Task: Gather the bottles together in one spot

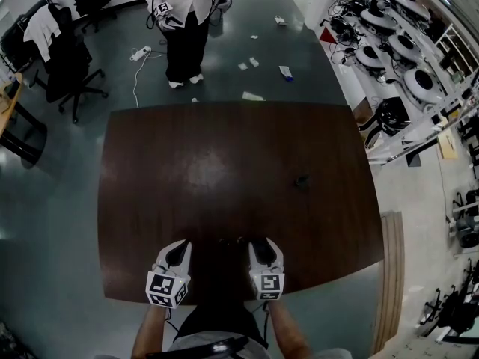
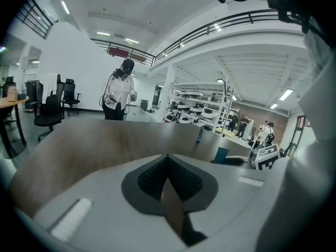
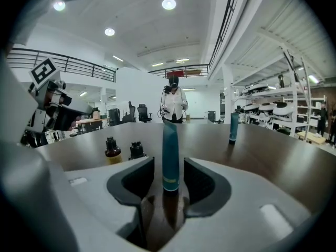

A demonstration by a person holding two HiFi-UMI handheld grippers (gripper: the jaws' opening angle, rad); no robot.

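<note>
Head view takes in the broad dark table (image 1: 224, 155), with a person (image 1: 187, 21) standing beyond its far edge and both grippers low at the near edge. The left gripper (image 1: 177, 251) lies idle there. In the left gripper view its pads meet at the tips and nothing sits between them.

The right gripper (image 1: 263, 251) has its jaws wide apart. In the right gripper view a tall teal tube (image 3: 169, 146) stands upright on the table between them, with a gap on either side, so neither pad seems to touch it. A second teal tube (image 3: 233, 127) stands upright well apart from it, farther out on the table and to the right.

Just left of the right gripper, near the first tube, stand two small bottles: an amber bottle (image 3: 112, 150) with a black cap and, just beside it, a dark bottle (image 3: 136, 150).

This near-edge spot looks like the gathering place, with three items close together and only the far tube outstanding. Whether the near tube is about to be gripped or is meant to stand where it is, I cannot tell. If it is in place, the next move calls for drawing the open jaws straight back so they do not tip it. The gripper would then reach out to the far tube, close on its body and bring it back upright.
</note>
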